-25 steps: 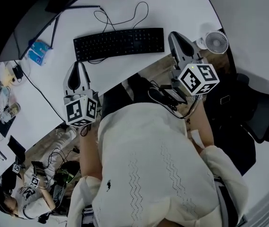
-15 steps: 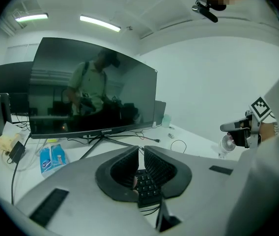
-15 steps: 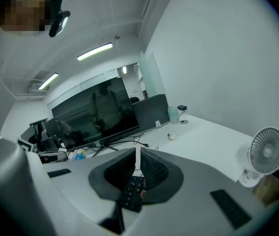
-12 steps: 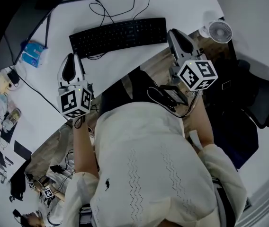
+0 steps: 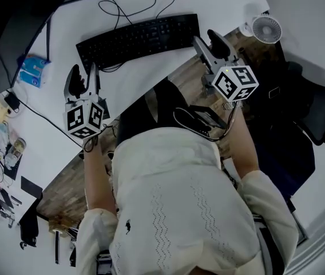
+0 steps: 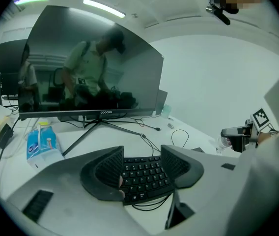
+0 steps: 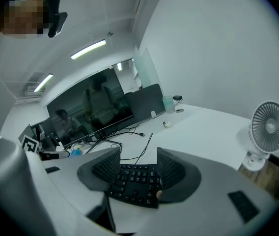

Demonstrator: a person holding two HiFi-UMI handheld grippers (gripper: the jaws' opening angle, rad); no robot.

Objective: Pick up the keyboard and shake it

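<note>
Tongs spread on both sides: my left tongs [image 5: 81, 76] have just been opening, my right tongs [image 5: 208, 42] gape too, neither pinching anything. Each gripper view frames the black corded keyboard [image 5: 139, 39] beyond its gap; only the head view shows it flat on the white counter [image 5: 145, 76], tongs near each end. The small white fan [image 7: 269, 127] appears in the right gripper view, not the left.

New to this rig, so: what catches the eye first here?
A long black plastic keyboard lies on the white desk. The left hand-held gripper, jaws just opened with nothing between them, and the right hand-held gripper, jaws apart, point at its two ends.
</note>
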